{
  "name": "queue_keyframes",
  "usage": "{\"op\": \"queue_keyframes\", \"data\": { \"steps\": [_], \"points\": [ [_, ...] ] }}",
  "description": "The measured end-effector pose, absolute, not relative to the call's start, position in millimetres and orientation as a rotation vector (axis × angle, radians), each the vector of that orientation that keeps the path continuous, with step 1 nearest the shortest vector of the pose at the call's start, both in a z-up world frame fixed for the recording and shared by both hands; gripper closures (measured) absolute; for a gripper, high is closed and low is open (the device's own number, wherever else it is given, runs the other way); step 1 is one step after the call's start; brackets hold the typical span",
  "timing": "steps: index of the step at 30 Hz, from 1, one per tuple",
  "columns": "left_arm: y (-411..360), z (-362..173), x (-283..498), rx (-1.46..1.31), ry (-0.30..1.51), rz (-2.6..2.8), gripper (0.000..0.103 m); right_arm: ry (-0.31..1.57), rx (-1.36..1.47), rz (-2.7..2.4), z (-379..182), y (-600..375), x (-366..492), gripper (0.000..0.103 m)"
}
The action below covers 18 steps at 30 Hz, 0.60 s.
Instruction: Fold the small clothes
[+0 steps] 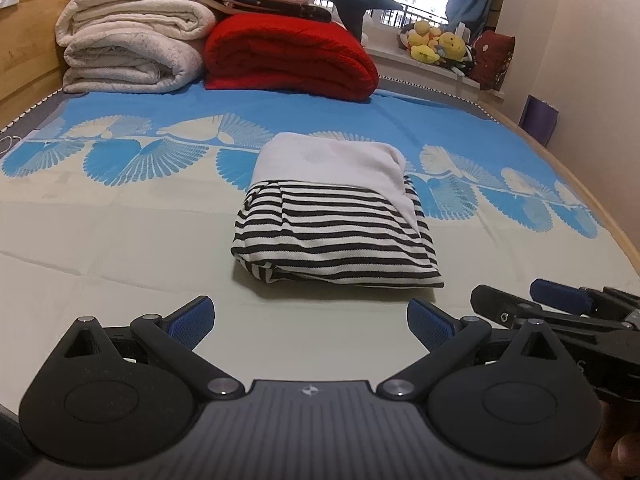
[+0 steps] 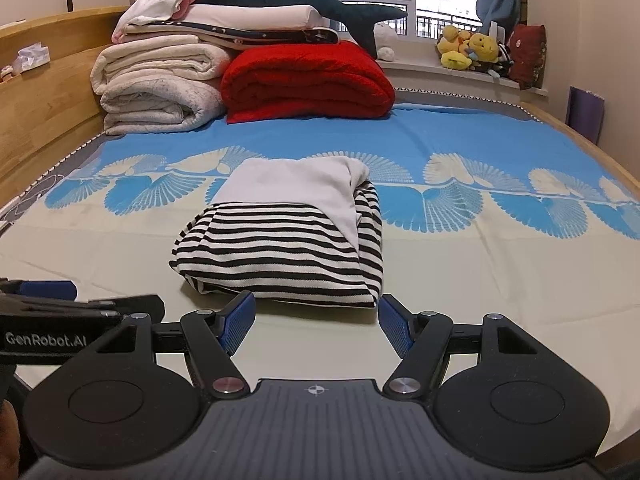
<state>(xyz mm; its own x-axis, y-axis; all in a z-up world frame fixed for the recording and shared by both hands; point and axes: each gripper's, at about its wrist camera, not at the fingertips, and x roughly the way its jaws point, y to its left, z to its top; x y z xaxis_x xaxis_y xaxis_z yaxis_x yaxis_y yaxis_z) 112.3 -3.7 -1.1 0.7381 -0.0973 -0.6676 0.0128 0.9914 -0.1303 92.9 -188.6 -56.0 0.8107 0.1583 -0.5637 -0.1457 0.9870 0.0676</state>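
Right gripper (wide apart), "GenRobot.AI" lettering

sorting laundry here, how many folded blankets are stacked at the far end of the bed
3 that I can tell: a red blanket on the right, and two cream blankets on the left, one lying on the other. Thinner folded linens lie on top; more may be hidden.

left wrist: low over bed, facing window | right wrist: same — both share folded garment
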Motion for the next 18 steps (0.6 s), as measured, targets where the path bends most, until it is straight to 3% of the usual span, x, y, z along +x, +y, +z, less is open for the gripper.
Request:
{"op": "queue_keyframes", "data": {
  "steps": [18],
  "points": [
    [1.1, -3.3, 115.9, -0.13, 0.752, -0.059, 0.001, 0.608, 0.034, 0.154, -58.4, -187.7, 93.5, 0.034]
  ]
}}
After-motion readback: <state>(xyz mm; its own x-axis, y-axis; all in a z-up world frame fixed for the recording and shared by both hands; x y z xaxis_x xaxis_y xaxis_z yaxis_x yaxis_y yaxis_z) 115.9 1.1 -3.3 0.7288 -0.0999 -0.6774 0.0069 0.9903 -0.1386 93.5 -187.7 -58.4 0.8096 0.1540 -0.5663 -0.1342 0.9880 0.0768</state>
